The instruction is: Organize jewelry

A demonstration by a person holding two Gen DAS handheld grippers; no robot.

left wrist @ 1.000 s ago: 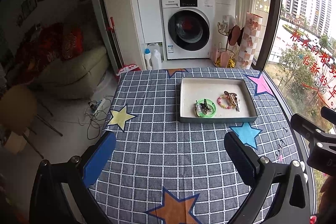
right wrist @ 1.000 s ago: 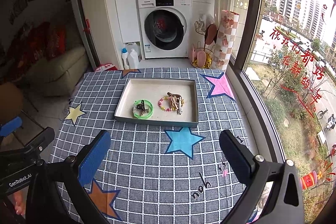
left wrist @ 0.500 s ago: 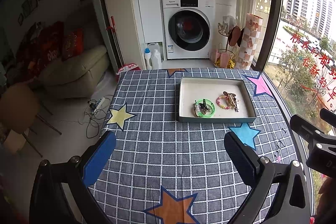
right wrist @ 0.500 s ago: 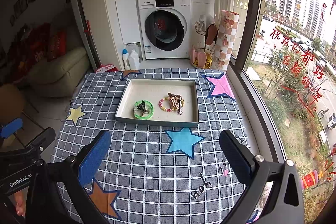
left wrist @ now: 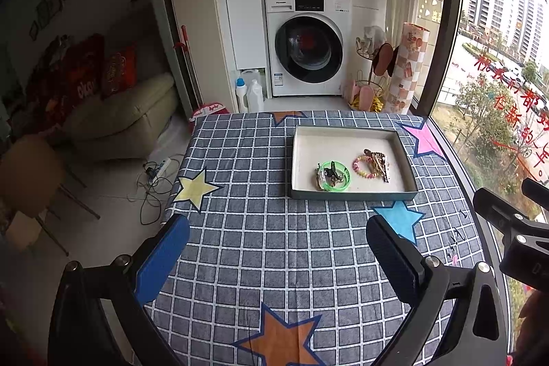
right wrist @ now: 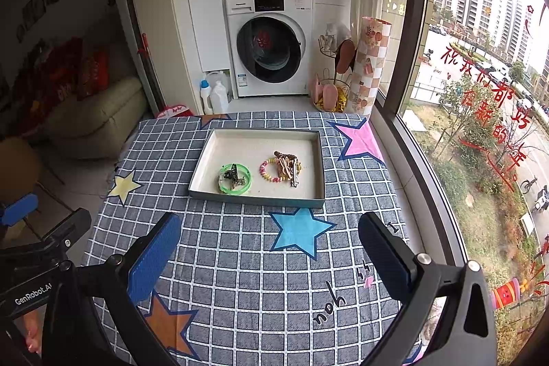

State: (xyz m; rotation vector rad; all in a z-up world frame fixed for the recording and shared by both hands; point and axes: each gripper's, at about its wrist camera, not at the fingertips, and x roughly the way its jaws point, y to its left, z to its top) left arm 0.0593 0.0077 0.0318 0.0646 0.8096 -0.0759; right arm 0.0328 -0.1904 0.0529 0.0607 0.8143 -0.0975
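Observation:
A shallow grey tray (left wrist: 353,195) (right wrist: 255,197) sits on the checked tablecloth at the far middle. Inside lie a green bangle (left wrist: 334,180) (right wrist: 235,179) with a dark clip on it, and a pink-yellow bead bracelet (left wrist: 363,166) (right wrist: 271,169) with brown-gold hair clips (left wrist: 379,160) (right wrist: 290,165) across it. My left gripper (left wrist: 278,252) is open and empty, held above the near tablecloth. My right gripper (right wrist: 269,249) is open and empty, also well short of the tray. The right gripper's body shows at the left view's right edge (left wrist: 514,228).
The table with star-patterned cloth (right wrist: 240,263) ends at a window (right wrist: 480,91) on the right. Beyond the far edge stand a washer (right wrist: 271,47), detergent bottles (right wrist: 214,96) and a patterned roll (right wrist: 370,64). A sofa (left wrist: 130,112) and a chair (left wrist: 31,177) stand left.
Both views have shifted only slightly; the tray appears marginally farther. The jewelry has not moved and both grippers stay open.

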